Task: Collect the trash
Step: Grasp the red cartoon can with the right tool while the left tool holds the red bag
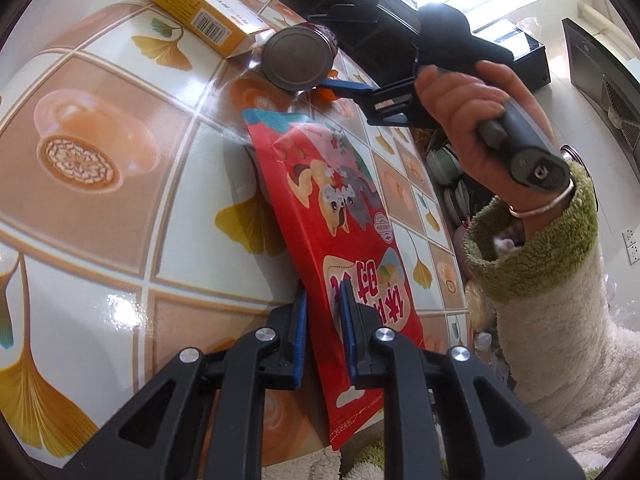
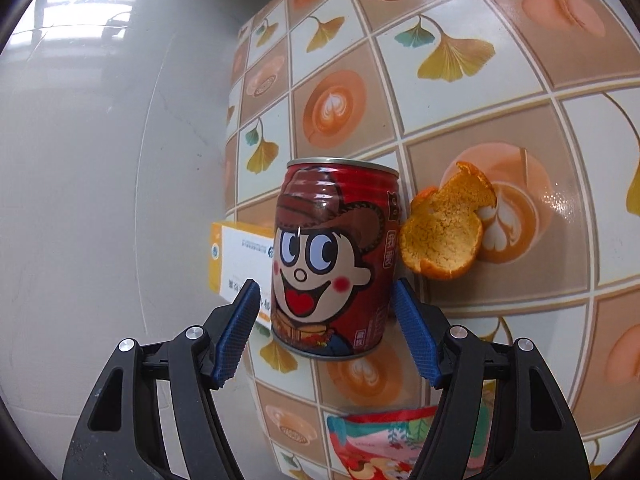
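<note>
Left wrist view: my left tool [image 1: 325, 312] is clamped on the near edge of a red snack bag [image 1: 332, 216], blue pads pressed to both faces, so the bag stands on edge over the bench [image 1: 120, 200]. Bench surface is a glossy patterned cloth of coffee cups and ginkgo leaves. Far along the bench lies a yellow carton [image 1: 200, 12], and just right of it a red drink can [image 1: 298, 58], its metal bottom toward this camera. My right hand [image 1: 472, 120] grips the handle of the right tool [image 1: 332, 52], whose fingers straddle the can.

Right wrist view: right tool [image 2: 326, 316] stands wide, jaws apart on either side of the can [image 2: 334, 256]. Pads [image 2: 240, 328] flank the can's lower part; a gap shows on each side, so nothing is gripped. Can is upright, cartoon face toward the camera. Orange peel [image 2: 444, 232] lies just right of the can, inner side up. Carton [image 2: 240, 256] is behind the can to the left, at the bench edge. Bag corner [image 2: 380, 444] shows at the near edge of the frame. Grey floor [image 2: 100, 200] lies left of the bench.
</note>
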The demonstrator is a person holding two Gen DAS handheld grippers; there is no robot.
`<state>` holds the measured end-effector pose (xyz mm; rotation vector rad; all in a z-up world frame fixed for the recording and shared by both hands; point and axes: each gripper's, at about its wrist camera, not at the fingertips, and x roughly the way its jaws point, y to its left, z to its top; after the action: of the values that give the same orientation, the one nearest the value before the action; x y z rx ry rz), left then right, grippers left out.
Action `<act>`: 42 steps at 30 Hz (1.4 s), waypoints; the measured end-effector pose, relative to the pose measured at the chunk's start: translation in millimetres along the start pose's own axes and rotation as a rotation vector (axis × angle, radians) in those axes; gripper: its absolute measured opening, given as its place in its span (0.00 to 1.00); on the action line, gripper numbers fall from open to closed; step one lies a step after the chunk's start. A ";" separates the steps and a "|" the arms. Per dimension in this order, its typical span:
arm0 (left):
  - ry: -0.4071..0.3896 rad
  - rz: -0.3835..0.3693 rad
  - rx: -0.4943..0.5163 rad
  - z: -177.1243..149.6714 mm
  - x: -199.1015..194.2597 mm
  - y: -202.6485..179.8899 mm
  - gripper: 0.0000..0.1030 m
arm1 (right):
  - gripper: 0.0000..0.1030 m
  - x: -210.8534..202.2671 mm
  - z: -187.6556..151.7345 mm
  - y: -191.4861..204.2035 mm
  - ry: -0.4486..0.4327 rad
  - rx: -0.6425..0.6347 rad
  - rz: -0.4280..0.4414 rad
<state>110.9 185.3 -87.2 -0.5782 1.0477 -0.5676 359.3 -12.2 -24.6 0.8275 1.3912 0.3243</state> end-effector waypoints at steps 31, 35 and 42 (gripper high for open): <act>-0.004 0.026 -0.015 3.0 -3.9 -2.9 0.14 | 0.60 -25.9 -27.1 -16.9 0.008 -0.019 0.131; -0.012 0.042 -0.012 4.5 -5.6 -5.0 0.14 | 0.60 -47.1 -41.8 -22.8 0.033 -0.042 0.196; -0.038 0.055 0.010 6.2 -15.5 -20.1 0.12 | 0.60 -99.6 -70.4 -48.9 0.010 -0.060 0.276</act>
<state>107.4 182.4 -61.5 -0.5479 1.0216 -0.5110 260.9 -88.2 18.0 0.9709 1.2709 0.5801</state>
